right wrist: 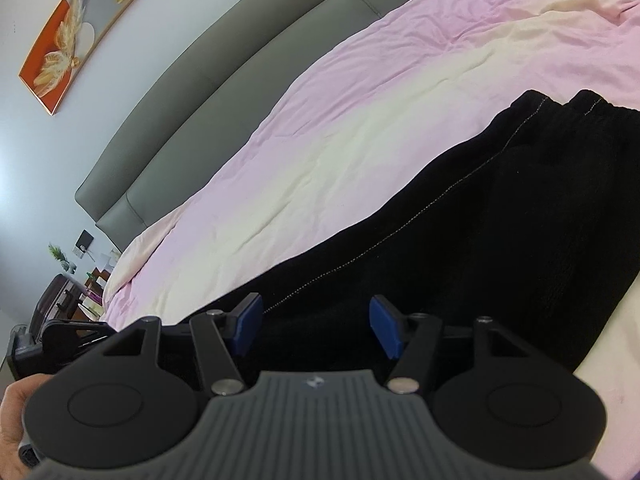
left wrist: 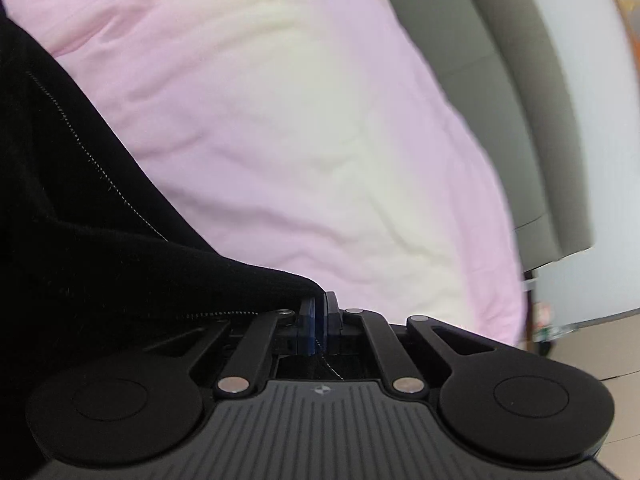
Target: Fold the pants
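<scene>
Black pants (right wrist: 500, 216) with a pale stitched side seam lie stretched on a pink and cream duvet (right wrist: 320, 120). My right gripper (right wrist: 316, 320) is open, its blue pads (right wrist: 248, 320) spread over the near end of the pants, just above the cloth. In the left wrist view the pants (left wrist: 72, 216) fill the left side. My left gripper (left wrist: 319, 312) is shut on a corner edge of the black cloth, which is pulled up into its blue pads (left wrist: 308, 316).
A grey padded headboard (right wrist: 224, 80) runs along the far side of the bed, with a framed orange picture (right wrist: 68, 40) on the wall above. A bedside table (right wrist: 80, 284) with small items stands at the left. A hand (right wrist: 12, 420) shows at the lower left.
</scene>
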